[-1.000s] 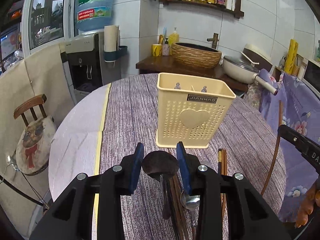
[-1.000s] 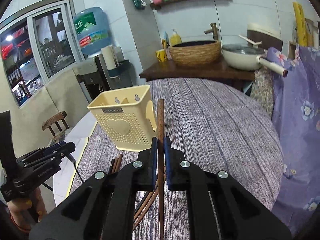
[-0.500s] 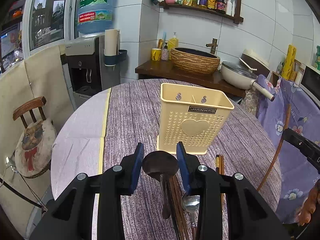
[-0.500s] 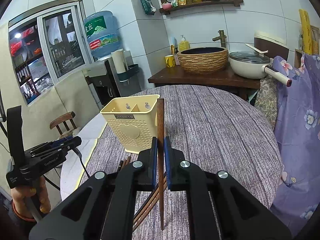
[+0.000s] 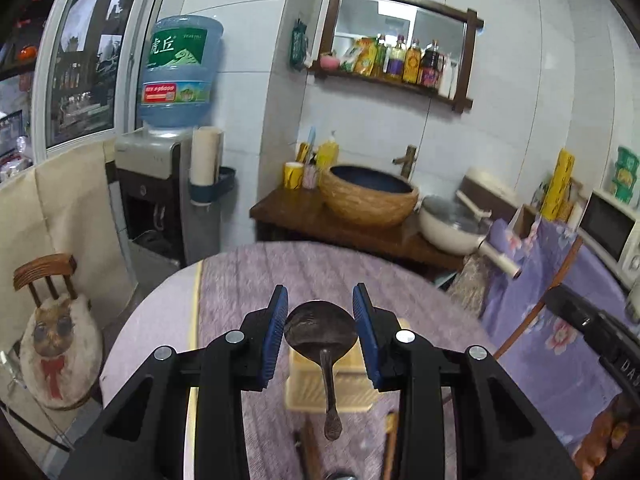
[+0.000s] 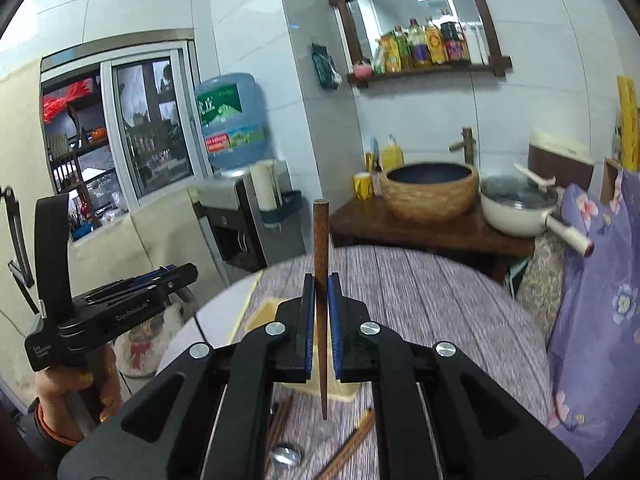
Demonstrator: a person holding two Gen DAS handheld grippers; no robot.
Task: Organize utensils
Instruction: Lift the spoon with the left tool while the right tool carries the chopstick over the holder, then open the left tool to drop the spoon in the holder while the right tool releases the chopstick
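Note:
My left gripper (image 5: 320,304) is shut on the bowl of a dark spoon (image 5: 320,330), whose handle hangs down over the cream utensil holder (image 5: 304,392) below. My right gripper (image 6: 320,282) is shut on a brown chopstick (image 6: 320,240) held upright, its thin tip pointing down at the holder's (image 6: 260,314) near side. Each view shows the other gripper: the right gripper (image 5: 592,330) with the chopstick (image 5: 536,312) at the right edge, the left gripper (image 6: 120,300) at the left. Loose chopsticks (image 6: 352,442) and a metal spoon (image 6: 286,454) lie on the table in front of the holder.
The round table (image 5: 248,280) has a purple striped cloth. A wooden chair with a cushion (image 5: 56,332) stands to the left and a purple flowered cover (image 6: 600,300) to the right. Behind are a water dispenser (image 5: 160,184), a woven basin (image 5: 368,196) and a white pan (image 5: 452,224).
Both grippers have risen, carrying the spoon and the chopstick. The holder has dropped low in both views and is now partly hidden behind the fingers.

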